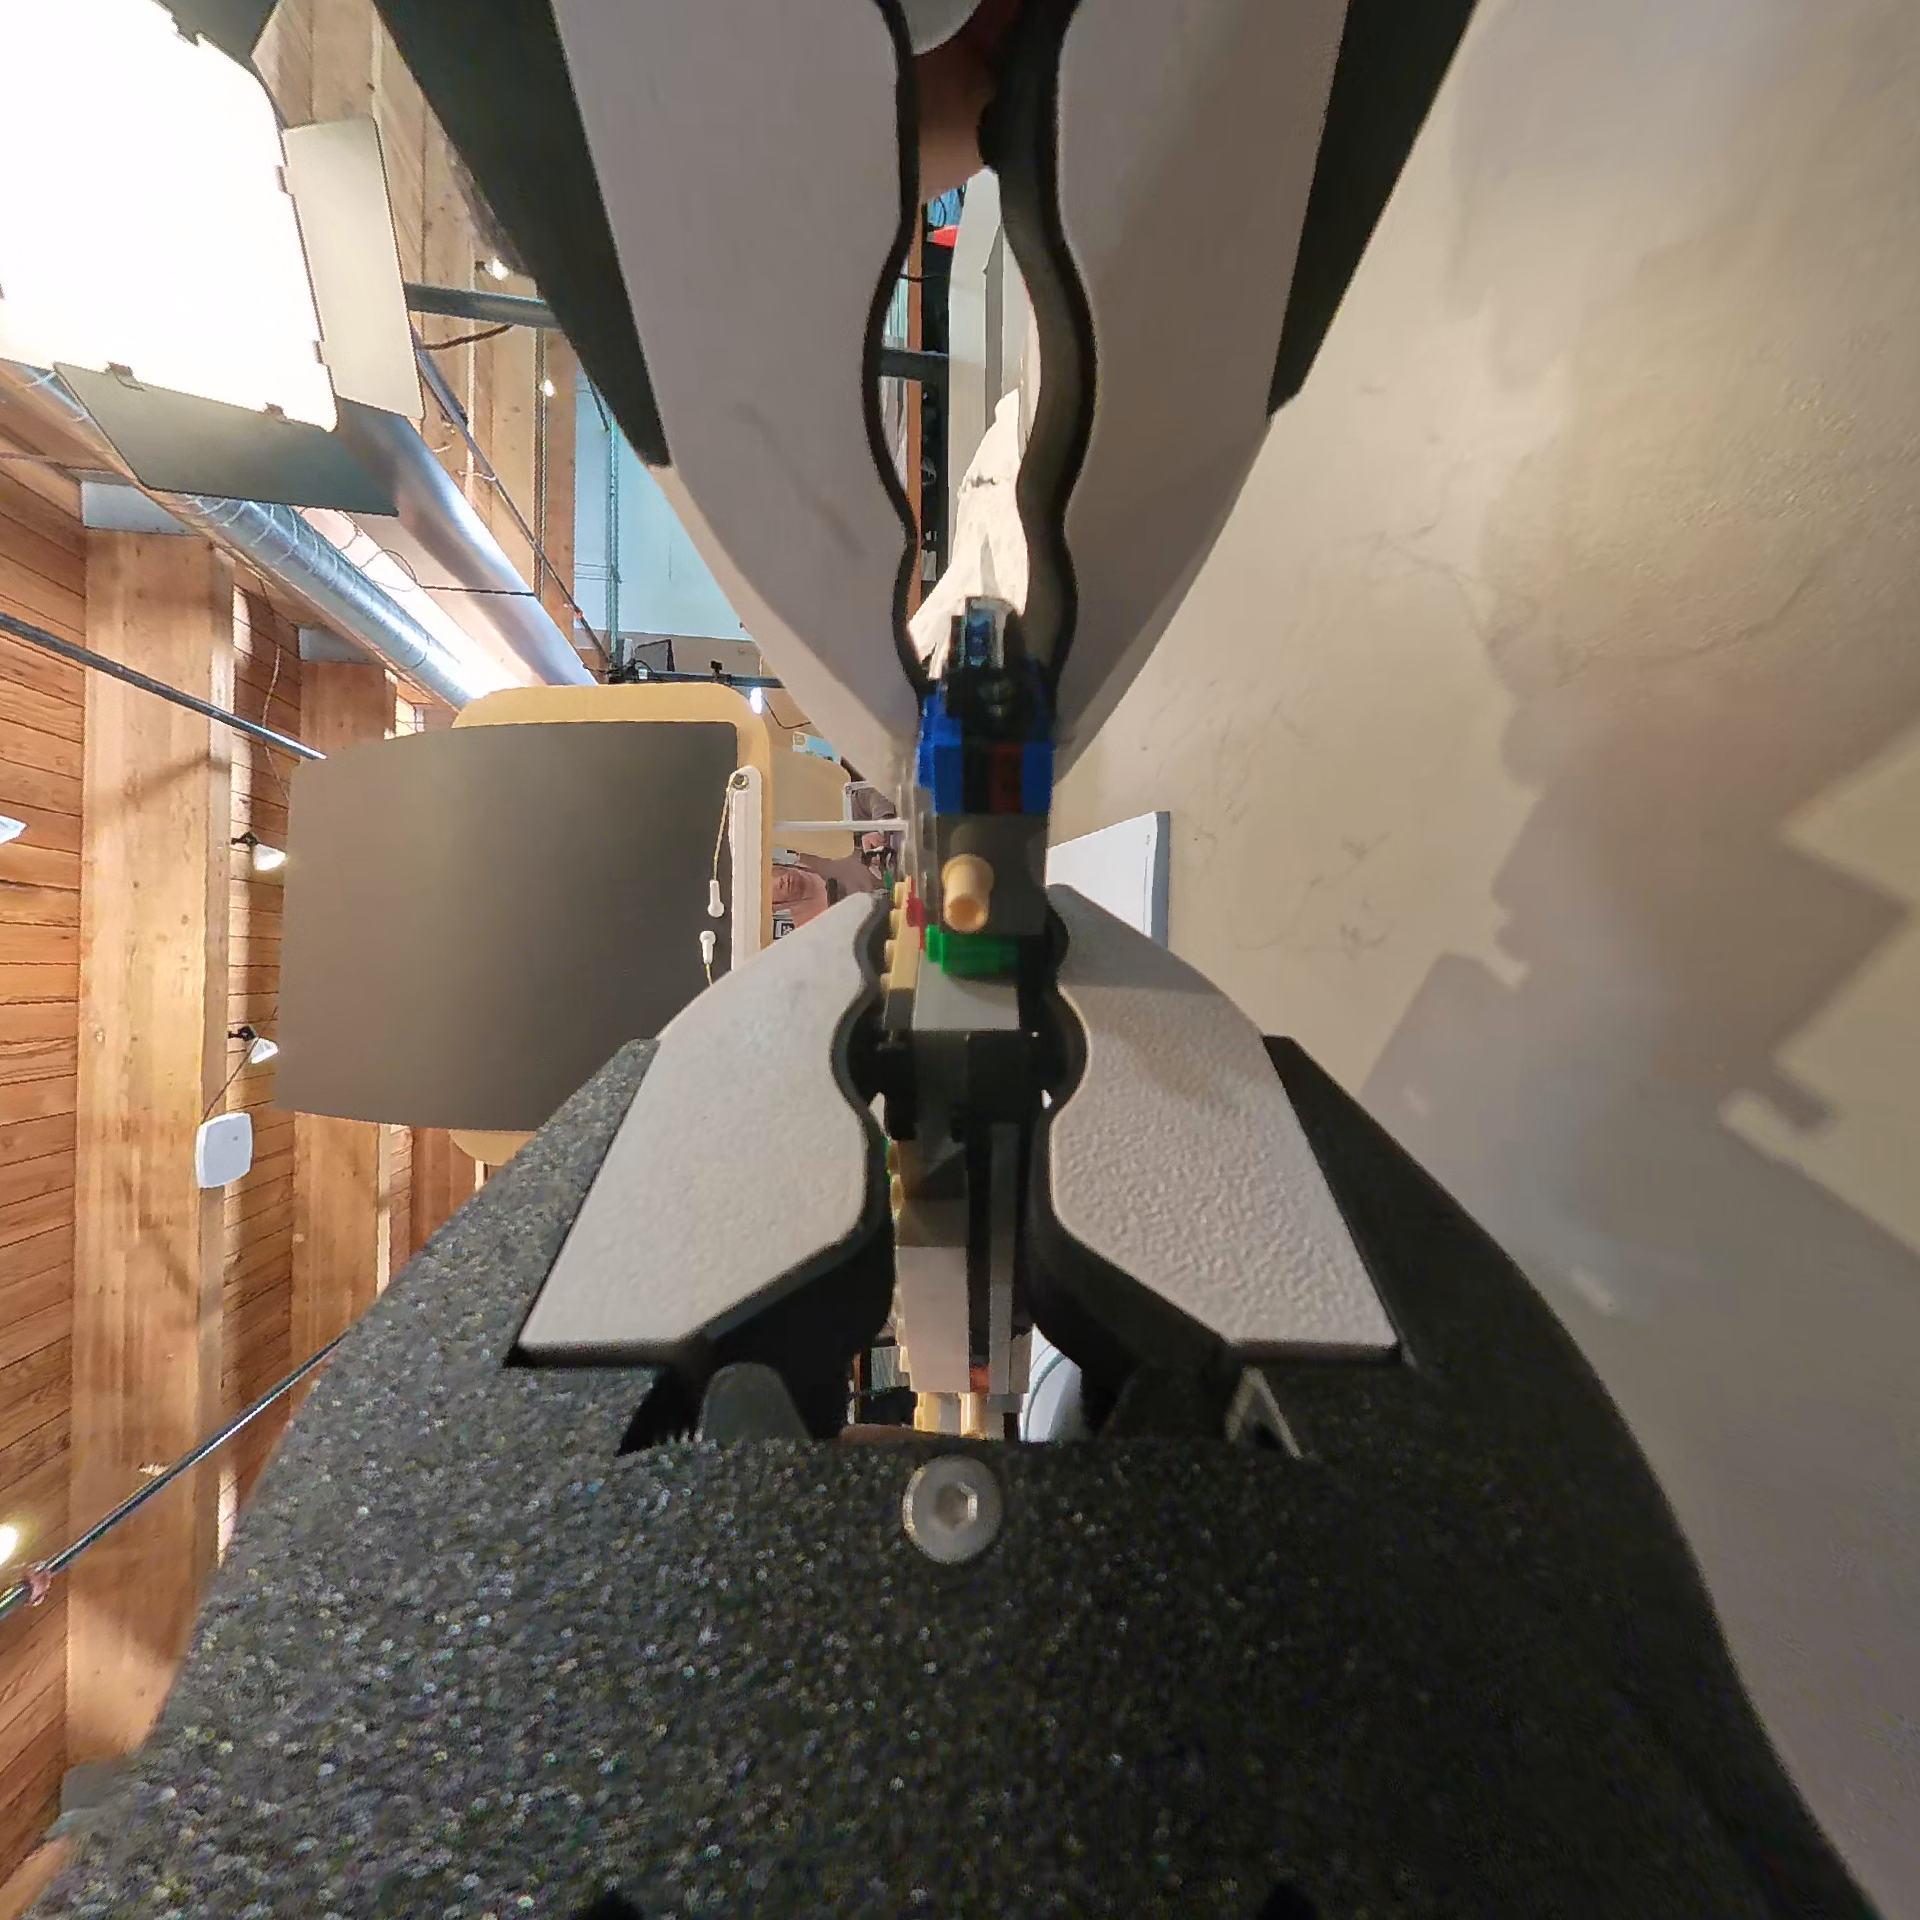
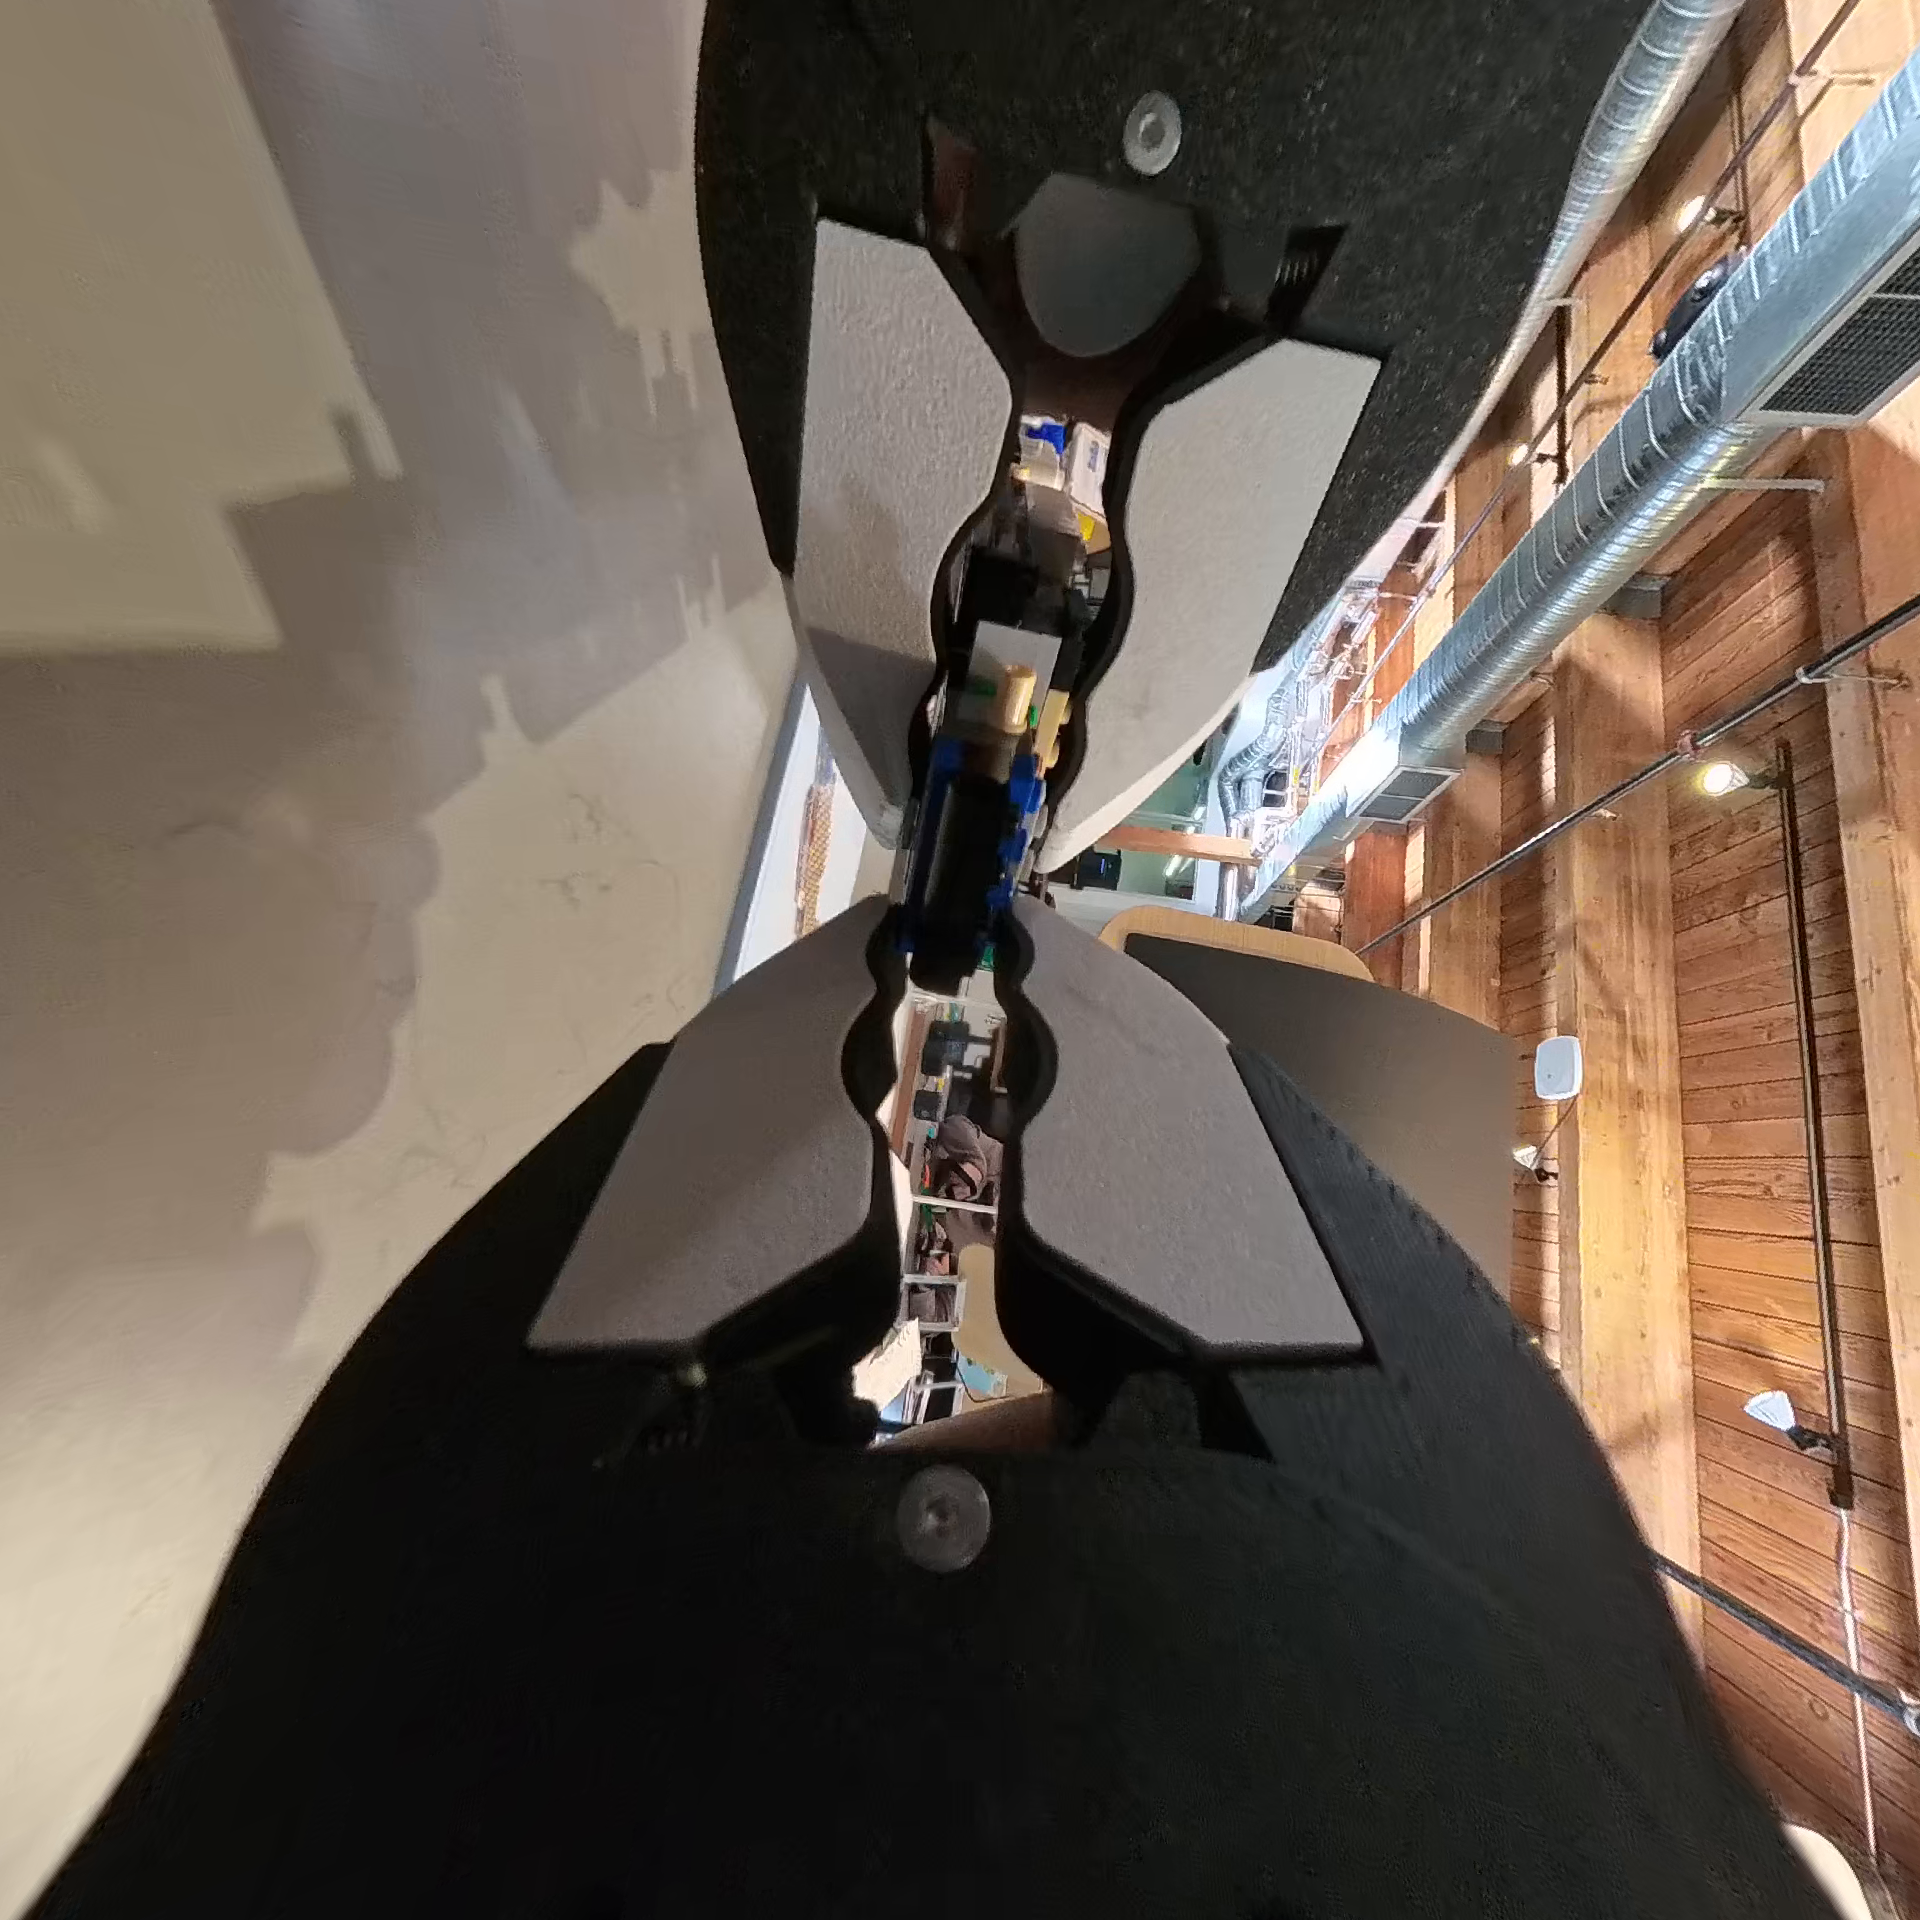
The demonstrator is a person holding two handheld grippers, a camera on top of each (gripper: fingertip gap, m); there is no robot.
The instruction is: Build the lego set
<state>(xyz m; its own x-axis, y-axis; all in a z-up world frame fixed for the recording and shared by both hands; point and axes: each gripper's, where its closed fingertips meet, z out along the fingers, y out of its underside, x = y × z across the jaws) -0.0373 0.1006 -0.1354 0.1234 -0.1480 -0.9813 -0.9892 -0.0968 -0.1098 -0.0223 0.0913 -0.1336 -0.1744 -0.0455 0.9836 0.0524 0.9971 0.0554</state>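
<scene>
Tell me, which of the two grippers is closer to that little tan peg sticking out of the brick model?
Left. The left gripper clamps the grey end just below the tan peg. The right gripper grips the blue and black end, beyond the peg.

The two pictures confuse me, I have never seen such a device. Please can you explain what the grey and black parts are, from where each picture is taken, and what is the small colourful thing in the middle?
Each picture comes from a camera fixed on a hand-held gripper, a two-finger tool that a person carries, one in each hand. The camera looks forward along the fingers, so the black body and two grey fingers at the bottom belong to that view's own tool; the grey shapes at the top are the other tool, facing it.

The left hand-held gripper is closed on the grey end of a toy brick assembly, which has blue, green and tan parts. The right hand-held gripper meets it from the opposite side and grips the blue and black end.

No table shows here. Around them you see a pale wall, wooden planks and metal ducts, and the views look turned sideways.
</scene>
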